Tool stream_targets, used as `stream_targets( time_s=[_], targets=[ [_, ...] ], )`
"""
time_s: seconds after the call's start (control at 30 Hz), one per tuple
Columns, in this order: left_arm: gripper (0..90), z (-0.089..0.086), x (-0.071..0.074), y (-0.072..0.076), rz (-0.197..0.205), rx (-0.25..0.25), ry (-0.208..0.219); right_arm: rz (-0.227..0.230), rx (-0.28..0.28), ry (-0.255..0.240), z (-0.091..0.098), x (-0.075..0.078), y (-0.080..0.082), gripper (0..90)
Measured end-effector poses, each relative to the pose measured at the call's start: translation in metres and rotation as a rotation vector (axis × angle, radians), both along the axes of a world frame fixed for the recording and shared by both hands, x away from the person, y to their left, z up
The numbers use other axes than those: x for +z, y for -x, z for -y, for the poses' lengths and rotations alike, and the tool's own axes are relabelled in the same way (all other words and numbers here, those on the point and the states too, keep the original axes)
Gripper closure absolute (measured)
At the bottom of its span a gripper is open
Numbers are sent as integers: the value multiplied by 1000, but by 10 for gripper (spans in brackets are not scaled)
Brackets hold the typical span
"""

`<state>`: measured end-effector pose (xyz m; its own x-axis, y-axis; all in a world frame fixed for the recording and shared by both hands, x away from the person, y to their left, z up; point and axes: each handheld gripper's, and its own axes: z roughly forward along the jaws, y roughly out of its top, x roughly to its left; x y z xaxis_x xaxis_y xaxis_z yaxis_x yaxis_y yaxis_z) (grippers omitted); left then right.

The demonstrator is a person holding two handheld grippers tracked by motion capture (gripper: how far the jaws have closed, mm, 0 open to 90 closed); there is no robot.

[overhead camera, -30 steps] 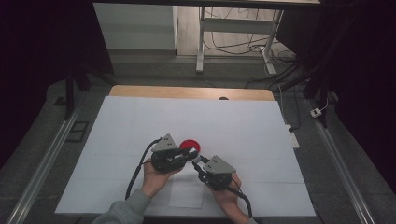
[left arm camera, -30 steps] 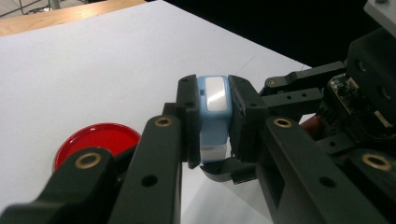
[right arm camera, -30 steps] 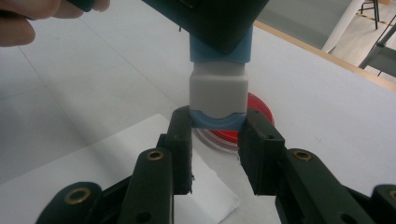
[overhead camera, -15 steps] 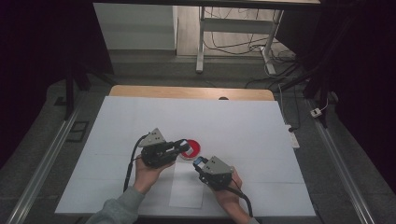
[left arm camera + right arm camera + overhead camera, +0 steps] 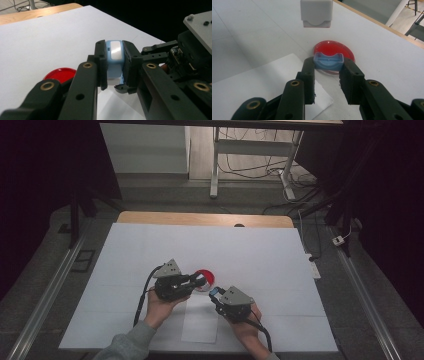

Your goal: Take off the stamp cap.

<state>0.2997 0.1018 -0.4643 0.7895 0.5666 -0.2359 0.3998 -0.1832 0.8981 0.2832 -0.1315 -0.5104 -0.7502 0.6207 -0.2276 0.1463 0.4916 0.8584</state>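
As held: two grippers (image 5: 199,282) (image 5: 216,294), one red dish (image 5: 206,279).

- In the high view the left gripper (image 5: 196,282) covers the near-left part of the red dish (image 5: 207,279); what its jaws hold is too small to tell there.
- In the left gripper view that gripper's own jaws hide the blue piece's (image 5: 114,58) sides and the dish's (image 5: 60,75) right edge.
- In the right gripper view the white block (image 5: 316,13) above the dish (image 5: 334,53) is cut off by the top edge.
- There the blue cap (image 5: 328,61) hides the dish's near rim.
- In the high view the sleeve (image 5: 125,346), below the dish, is cut off by the bottom edge.
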Motion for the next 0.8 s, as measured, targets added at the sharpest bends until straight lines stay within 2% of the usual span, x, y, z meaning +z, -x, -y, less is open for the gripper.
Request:
stream_targets(
  time_s=[0.27, 0.5, 0.8],
  targets=[
    [758, -2, 0, -1, -6, 4, -1, -13, -10, -16, 9, 2, -2, 655],
    [757, -4, 0, -3, -16, -11, -8, -35, -10, -31, 28, 4, -5, 655],
    [756, -6, 1, -3, -10, -15, -20, -74, -46, -54, 51, 4, -7, 655]
  ],
)
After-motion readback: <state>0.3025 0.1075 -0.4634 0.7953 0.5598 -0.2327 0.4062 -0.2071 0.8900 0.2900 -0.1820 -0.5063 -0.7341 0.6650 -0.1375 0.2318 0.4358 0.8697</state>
